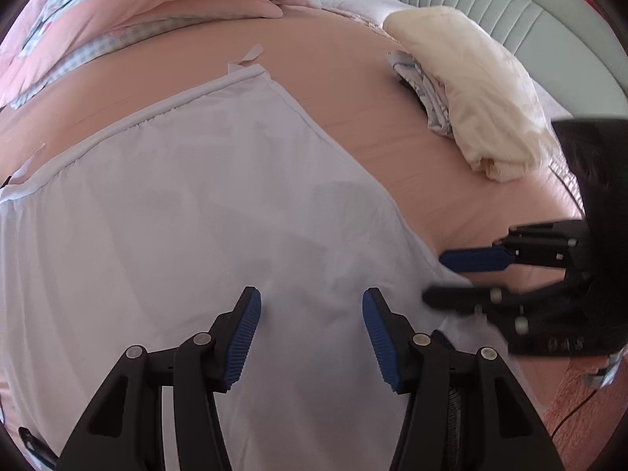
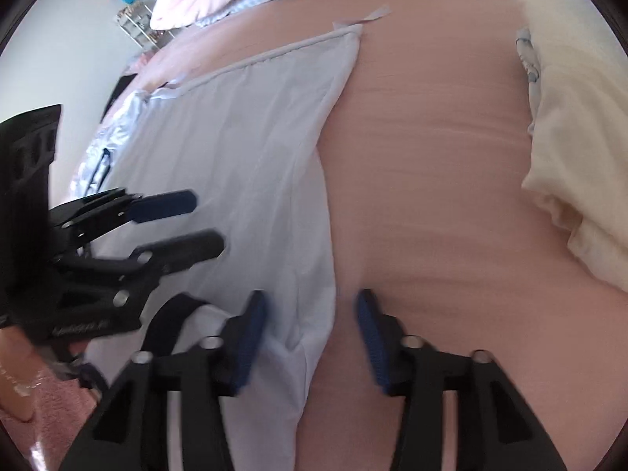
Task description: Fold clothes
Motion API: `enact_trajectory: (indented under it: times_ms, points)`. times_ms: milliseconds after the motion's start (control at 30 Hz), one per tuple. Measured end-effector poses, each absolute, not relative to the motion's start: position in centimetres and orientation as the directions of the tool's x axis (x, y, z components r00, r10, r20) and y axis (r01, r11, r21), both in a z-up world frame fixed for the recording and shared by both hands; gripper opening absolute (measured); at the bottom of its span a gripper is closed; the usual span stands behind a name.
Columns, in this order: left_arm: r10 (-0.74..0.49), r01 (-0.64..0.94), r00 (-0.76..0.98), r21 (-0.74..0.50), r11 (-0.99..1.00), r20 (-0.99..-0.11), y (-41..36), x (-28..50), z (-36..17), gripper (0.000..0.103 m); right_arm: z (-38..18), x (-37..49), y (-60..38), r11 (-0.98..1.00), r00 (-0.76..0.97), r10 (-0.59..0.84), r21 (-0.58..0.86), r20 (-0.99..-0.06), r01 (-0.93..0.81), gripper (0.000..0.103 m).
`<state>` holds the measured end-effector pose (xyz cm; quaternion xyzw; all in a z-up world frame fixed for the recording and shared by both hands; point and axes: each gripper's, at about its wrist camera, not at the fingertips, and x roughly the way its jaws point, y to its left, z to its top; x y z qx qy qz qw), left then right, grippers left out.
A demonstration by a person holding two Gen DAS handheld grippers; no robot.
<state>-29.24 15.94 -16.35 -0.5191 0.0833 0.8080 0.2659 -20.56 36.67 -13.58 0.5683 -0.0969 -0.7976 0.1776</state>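
Only the right wrist view shows the shelf [image 2: 135,19]; both tools gape empty

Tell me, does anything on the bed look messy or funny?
Mostly tidy. The pale blue garment lies flat on the pink sheet, but two small ties poke out loose at its top hem, and its near right edge is puckered between the open right hand-held gripper fingers.
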Motion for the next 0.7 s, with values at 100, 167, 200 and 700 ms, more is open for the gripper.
enact_trajectory:
  times_ms: [100, 167, 200, 700]
  points:
    - [0.357, -0.503, -0.323, -0.16, -0.849, -0.876, 16.1, -29.7, -16.5, 0.051, -13.3, -21.0, 36.2, -0.922, -0.291, -0.382, 0.339, -0.877, 0.187, 0.004]
    - [0.379, -0.499, -0.336, -0.178, -0.848, -0.862, 16.2, -30.1, -16.3, 0.051, -13.0, -20.3, 36.0, -0.946, -0.331, -0.315, 0.266, -0.889, 0.185, 0.003]
    - [0.387, -0.5, -0.34, -0.184, -0.846, -0.857, 16.5, -30.3, -16.2, 0.051, -12.9, -19.8, 36.5, -0.949, -0.342, -0.311, 0.269, -0.887, 0.164, 0.003]
    - [0.341, -0.623, -0.371, -0.041, -0.781, -0.864, 23.2, -36.8, -17.8, 0.064, -10.7, -20.1, 41.9, -0.949, -0.453, -0.3, 0.311, -0.84, 0.052, 0.03]
